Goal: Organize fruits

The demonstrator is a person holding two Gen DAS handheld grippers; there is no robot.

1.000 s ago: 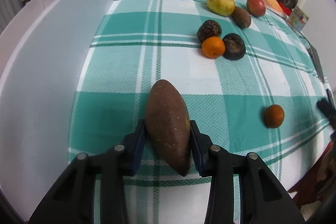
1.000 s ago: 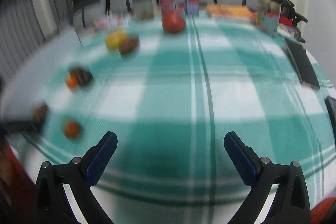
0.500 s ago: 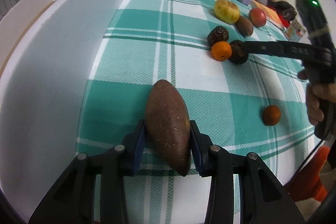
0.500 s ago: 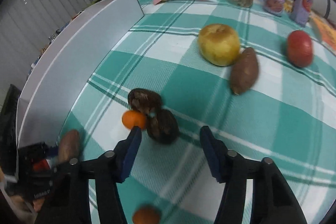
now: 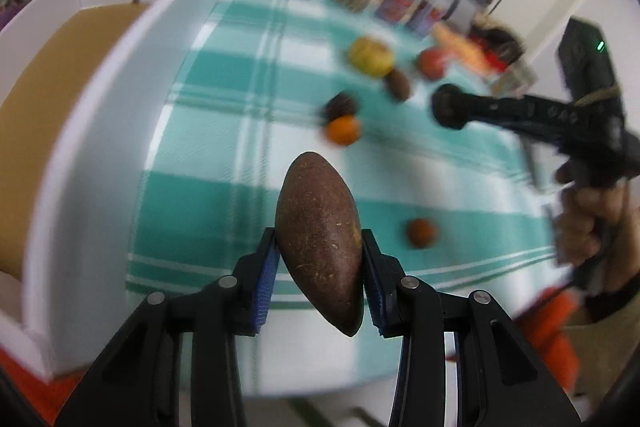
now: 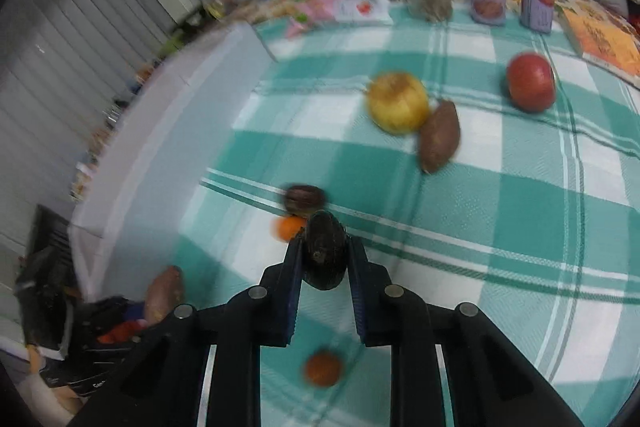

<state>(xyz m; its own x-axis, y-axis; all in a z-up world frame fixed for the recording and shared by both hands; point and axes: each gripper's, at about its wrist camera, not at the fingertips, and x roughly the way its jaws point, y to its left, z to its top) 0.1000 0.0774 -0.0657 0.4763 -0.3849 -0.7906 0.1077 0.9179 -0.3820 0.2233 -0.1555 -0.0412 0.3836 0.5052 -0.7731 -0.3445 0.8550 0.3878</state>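
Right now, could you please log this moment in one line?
left hand-held gripper: shut on brown fruit | right hand-held gripper: shut on dark fruit

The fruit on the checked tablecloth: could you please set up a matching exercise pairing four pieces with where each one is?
Things:
1. long brown fruit
2. dark wrinkled fruit
3. red apple
4. yellow apple

Places:
A. alone on the cloth near the cans
B. clamped in the right gripper
C. beside a brown fruit on the cloth
D. clamped in the left gripper

Pairs: 1-D, 2-B, 3-A, 4-C
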